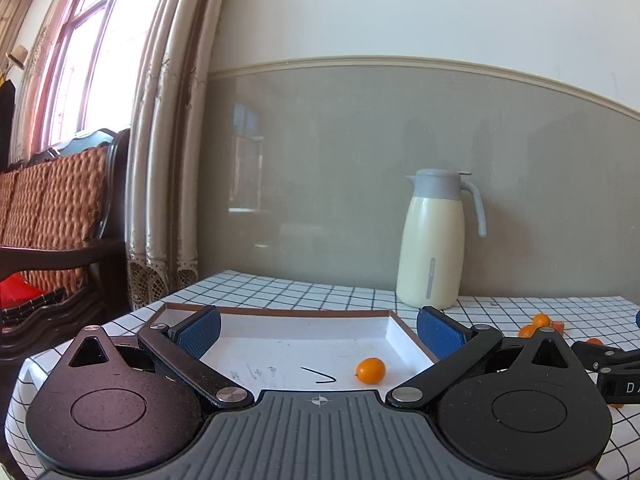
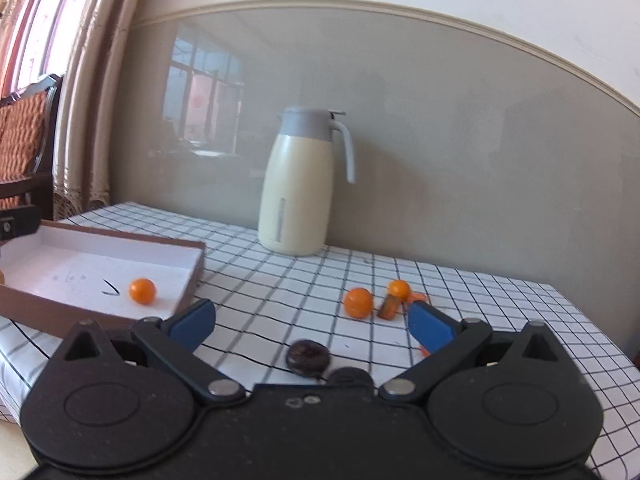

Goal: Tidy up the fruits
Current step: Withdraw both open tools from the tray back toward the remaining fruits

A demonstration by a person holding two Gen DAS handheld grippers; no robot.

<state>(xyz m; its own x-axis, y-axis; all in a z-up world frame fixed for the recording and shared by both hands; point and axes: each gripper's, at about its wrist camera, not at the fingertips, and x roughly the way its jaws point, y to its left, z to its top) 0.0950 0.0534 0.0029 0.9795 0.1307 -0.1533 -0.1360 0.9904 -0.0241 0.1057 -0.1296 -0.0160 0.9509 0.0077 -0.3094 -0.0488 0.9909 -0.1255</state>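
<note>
Both the left gripper (image 1: 318, 330) and right gripper (image 2: 310, 326) spread wide and empty, the right partly hiding two dark fruits (image 2: 308, 357) (kind unclear) near the surface's (image 2: 280, 280) front edge.

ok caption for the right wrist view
Open right gripper above dark fruits; one orange fruit in the box.

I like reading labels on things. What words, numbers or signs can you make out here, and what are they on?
"D A": white letters on the black body of the right claw, cut off at the picture's edge.
Faint pen scribbles and a black tick-like stroke on the tray floor: not readable.
The jug: no readable text.
</note>
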